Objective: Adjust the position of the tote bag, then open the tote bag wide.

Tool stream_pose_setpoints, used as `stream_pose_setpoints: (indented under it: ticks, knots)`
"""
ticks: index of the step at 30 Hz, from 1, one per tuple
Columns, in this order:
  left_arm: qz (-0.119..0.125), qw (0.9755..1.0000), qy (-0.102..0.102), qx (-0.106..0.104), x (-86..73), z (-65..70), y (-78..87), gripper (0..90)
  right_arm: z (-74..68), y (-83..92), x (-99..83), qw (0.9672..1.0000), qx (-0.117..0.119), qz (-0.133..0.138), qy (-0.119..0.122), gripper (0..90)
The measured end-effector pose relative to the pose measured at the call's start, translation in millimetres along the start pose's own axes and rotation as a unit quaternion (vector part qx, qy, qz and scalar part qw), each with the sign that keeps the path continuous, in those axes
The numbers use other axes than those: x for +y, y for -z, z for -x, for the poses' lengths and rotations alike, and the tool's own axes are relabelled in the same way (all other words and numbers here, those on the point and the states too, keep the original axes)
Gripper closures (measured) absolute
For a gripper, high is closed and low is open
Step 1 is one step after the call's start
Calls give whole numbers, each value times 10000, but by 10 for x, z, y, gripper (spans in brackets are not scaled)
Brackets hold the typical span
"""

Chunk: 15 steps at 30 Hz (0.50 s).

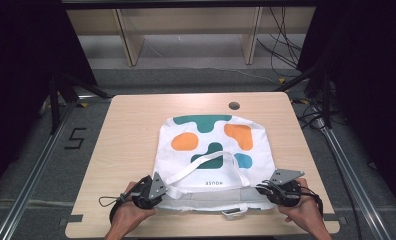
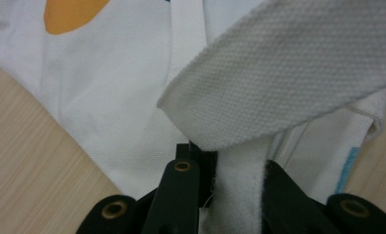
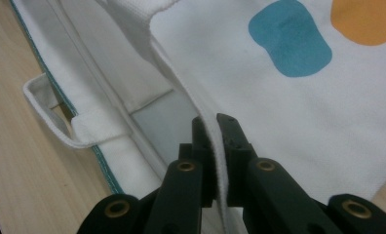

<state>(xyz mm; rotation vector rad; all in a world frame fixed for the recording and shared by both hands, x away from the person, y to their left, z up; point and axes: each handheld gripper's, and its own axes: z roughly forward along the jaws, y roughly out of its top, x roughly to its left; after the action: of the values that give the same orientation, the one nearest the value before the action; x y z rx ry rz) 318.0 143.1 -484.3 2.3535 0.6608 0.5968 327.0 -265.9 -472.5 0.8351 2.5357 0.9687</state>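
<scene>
Pale wood table [image 1: 126, 130] carries a white tote bag [image 1: 211, 150] printed with green, orange and blue blobs, its open edge toward the person. At the bag's near left corner, the left gripper [image 1: 161, 192] is clamped on the hem where a handle strap [image 2: 279, 78] starts. At the near right corner, the right gripper [image 1: 264, 189] pinches the upper hem [image 3: 215, 161] between closed jaws.

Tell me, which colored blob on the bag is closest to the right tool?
The blue blob on the white tote bag. It sits lowest on the right side of the print, nearer the right tool than the orange blobs or green ones.
</scene>
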Motion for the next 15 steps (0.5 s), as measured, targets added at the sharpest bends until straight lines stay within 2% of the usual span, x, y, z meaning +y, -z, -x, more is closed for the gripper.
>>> stream_pose_setpoints:
  ticks: [4,5,8,9,12,13,14,15]
  knots:
    - [-48,10000,-15,2,5,23,9,866,4,16,6,10000,-1,24,40,878]
    - [-32,10000,-17,-16,4,31,5,866,-13,26,4,10000,-19,-43,-55,878]
    - [1,10000,-17,-59,-7,31,17,865,-8,53,11,9999,29,-139,-30,878]
    - [-4,10000,-7,-49,-7,33,23,865,-19,51,16,10000,-19,-3,-8,878]
    - [-46,9999,-38,-104,6,21,35,866,-3,77,40,9999,24,-48,90,879]
    - [-24,9999,-10,-113,9,18,36,865,-8,71,41,10000,-6,6,13,879]
    - [-3,9999,-3,-161,12,8,32,865,4,88,53,9999,50,-88,34,879]
    - [-91,9998,-87,-142,23,-7,47,865,5,69,55,10000,41,5,6,879]
